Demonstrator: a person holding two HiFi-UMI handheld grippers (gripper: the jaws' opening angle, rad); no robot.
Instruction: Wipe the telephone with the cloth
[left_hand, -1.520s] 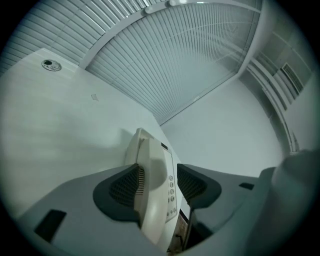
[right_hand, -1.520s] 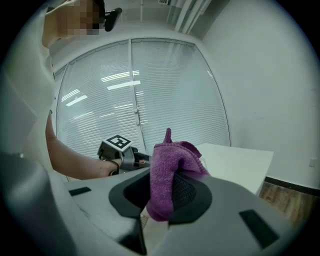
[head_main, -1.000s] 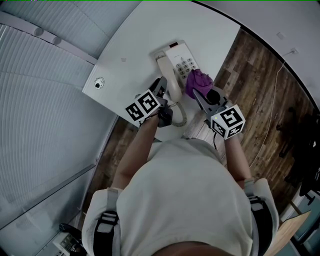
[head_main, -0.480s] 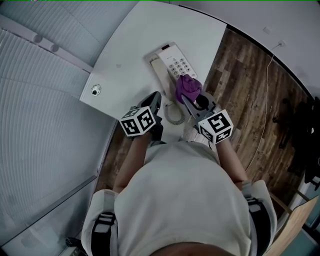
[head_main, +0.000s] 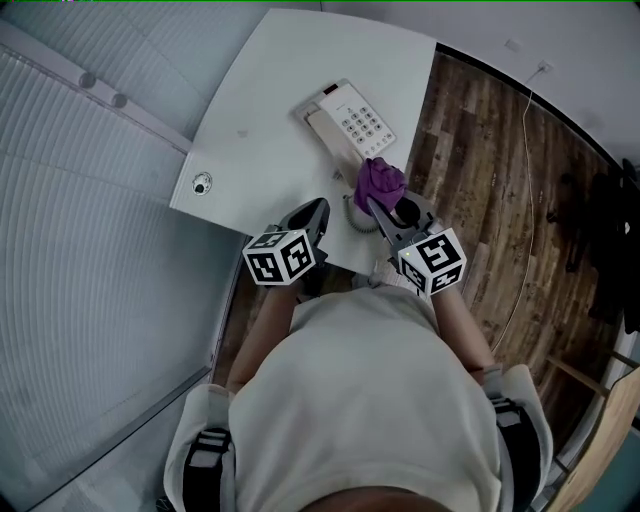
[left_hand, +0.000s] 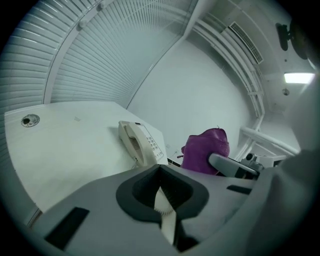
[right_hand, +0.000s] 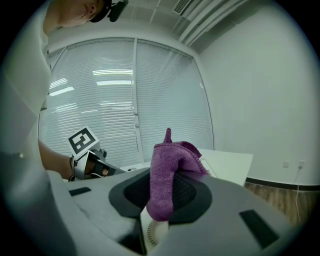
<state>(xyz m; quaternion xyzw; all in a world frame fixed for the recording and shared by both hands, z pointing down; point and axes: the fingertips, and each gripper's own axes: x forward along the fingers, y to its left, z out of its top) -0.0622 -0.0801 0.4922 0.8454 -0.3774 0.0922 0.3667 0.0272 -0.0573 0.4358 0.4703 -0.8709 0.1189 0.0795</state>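
A white telephone (head_main: 348, 122) with its handset on the cradle lies on the white table (head_main: 262, 100), and its coiled cord (head_main: 357, 216) trails toward the near edge. My right gripper (head_main: 378, 207) is shut on a purple cloth (head_main: 380, 182), which it holds up just short of the phone. In the right gripper view the cloth (right_hand: 167, 172) stands bunched between the jaws. My left gripper (head_main: 314, 212) is shut and empty, hovering over the table's near edge to the left of the cord. The left gripper view shows the telephone (left_hand: 140, 142) ahead and the cloth (left_hand: 206, 149) to its right.
A round cable grommet (head_main: 202, 184) sits in the table's left corner. Window blinds (head_main: 80, 200) run along the left side. Wooden floor (head_main: 480, 150) lies to the right of the table, with a thin cable across it. The person's torso fills the lower part of the head view.
Both grippers have drawn back from the telephone toward the table's near edge. The cloth has come off the keypad with the right gripper. The left gripper has left the handset's side.
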